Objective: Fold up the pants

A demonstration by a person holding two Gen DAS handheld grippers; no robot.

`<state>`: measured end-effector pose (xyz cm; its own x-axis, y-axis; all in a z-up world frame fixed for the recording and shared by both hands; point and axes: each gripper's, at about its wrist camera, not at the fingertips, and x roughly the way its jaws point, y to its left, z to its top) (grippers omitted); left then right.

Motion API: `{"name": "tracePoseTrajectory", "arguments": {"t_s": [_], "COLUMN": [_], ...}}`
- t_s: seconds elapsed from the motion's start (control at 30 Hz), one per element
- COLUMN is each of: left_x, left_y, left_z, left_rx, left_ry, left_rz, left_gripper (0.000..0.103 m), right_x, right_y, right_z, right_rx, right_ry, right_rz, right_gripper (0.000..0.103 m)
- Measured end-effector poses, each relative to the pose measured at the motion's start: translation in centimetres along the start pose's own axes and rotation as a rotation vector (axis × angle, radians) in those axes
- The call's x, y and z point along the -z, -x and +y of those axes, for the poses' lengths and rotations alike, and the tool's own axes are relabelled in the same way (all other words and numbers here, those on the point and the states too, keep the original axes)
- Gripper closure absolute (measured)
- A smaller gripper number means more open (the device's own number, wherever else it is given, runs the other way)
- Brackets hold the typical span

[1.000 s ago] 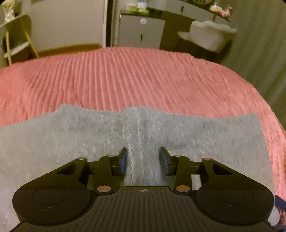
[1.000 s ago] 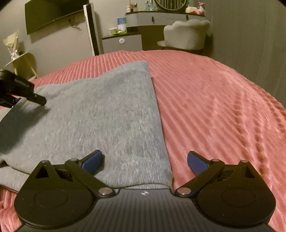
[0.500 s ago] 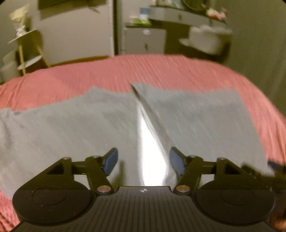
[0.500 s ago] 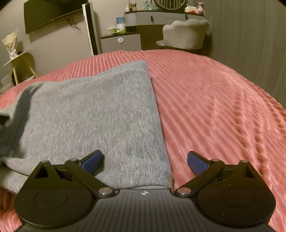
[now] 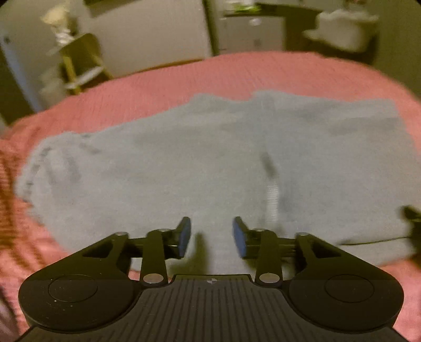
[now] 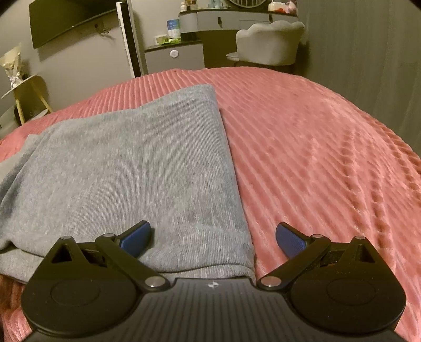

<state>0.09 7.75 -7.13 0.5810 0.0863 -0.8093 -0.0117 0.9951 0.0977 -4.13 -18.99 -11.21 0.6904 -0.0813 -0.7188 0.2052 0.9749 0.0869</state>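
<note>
The grey pants [image 5: 184, 163] lie folded flat on the pink ribbed bedspread [image 5: 236, 71]. In the blurred left wrist view my left gripper [image 5: 211, 236] is open and empty, above the near edge of the pants. In the right wrist view the pants [image 6: 126, 171] fill the left half, their right edge running down the middle. My right gripper [image 6: 212, 236] is wide open and empty, straddling the near right corner of the pants. The right gripper's tip shows at the right edge of the left wrist view [image 5: 411, 214].
The pink bedspread [image 6: 315, 157] stretches to the right of the pants. Beyond the bed stand a grey cabinet [image 6: 175, 56], a pale armchair [image 6: 268, 42], a dresser [image 6: 236, 18] and a yellow side table [image 6: 23, 97].
My left gripper has pulled back and up from the pants and opened wider; it now sees the whole folded garment. My right gripper has stayed in place, open.
</note>
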Motion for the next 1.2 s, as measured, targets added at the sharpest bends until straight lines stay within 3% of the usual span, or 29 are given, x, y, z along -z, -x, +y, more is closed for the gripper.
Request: {"name": "tracePoseTrajectory", "arguments": {"t_s": [0.07,0.13,0.17,0.23,0.27,0.37,0.5,0.57,0.67,0.77,0.87,1.03,1.2], "left_x": [-0.2,-0.4,-0.3,0.0,0.4,0.7,1.3,1.9,2.9,3.6,3.6,3.7,4.7], "left_y": [0.4,0.3,-0.3,-1.8,-2.1,-0.8,-0.5,-0.3,1.1,2.9,3.7,3.7,3.4], "left_z": [-0.3,-1.3,-2.1,-3.3,-3.4,-1.6,1.9,4.0,5.9,6.9,9.0,10.3,11.8], "left_rx": [0.123,0.161,0.141,-0.009,-0.058,-0.029,-0.143,-0.093,-0.009,-0.007,0.005,0.025,0.022], "left_ry": [0.029,0.017,-0.016,-0.107,-0.136,-0.097,-0.018,0.067,0.142,0.171,0.23,0.285,0.301], "left_rz": [-0.006,-0.024,-0.011,0.052,0.052,0.027,0.033,0.06,0.056,-0.001,-0.035,-0.035,-0.034], "left_gripper": [0.051,0.044,0.042,0.046,0.042,0.042,0.045,0.045,0.041,0.028,0.026,0.025,0.019], "right_x": [0.1,0.2,0.2,0.4,0.5,0.6,0.8,0.6,1.2,2.2,2.2,-0.8,-1.6], "right_y": [0.0,0.0,0.1,0.2,0.4,2.4,6.0,5.4,3.5,3.9,4.9,7.7,4.6], "right_z": [0.2,0.3,0.4,0.7,0.8,2.2,5.1,6.9,8.2,7.6,7.0,7.9,14.1], "right_rx": [0.006,0.015,0.02,0.028,0.037,0.093,0.042,0.024,-0.038,-0.099,-0.168,-0.237,-0.177], "right_ry": [0.003,0.006,0.012,0.045,0.069,0.174,0.316,0.359,0.352,0.303,0.3,0.16,0.301], "right_rz": [-0.002,-0.005,-0.006,-0.012,-0.016,-0.043,-0.227,-0.205,-0.087,-0.015,0.116,-0.011,0.032], "right_gripper": [0.003,0.003,0.003,0.003,0.003,0.003,0.003,0.003,0.004,0.004,0.005,0.006,0.006]}}
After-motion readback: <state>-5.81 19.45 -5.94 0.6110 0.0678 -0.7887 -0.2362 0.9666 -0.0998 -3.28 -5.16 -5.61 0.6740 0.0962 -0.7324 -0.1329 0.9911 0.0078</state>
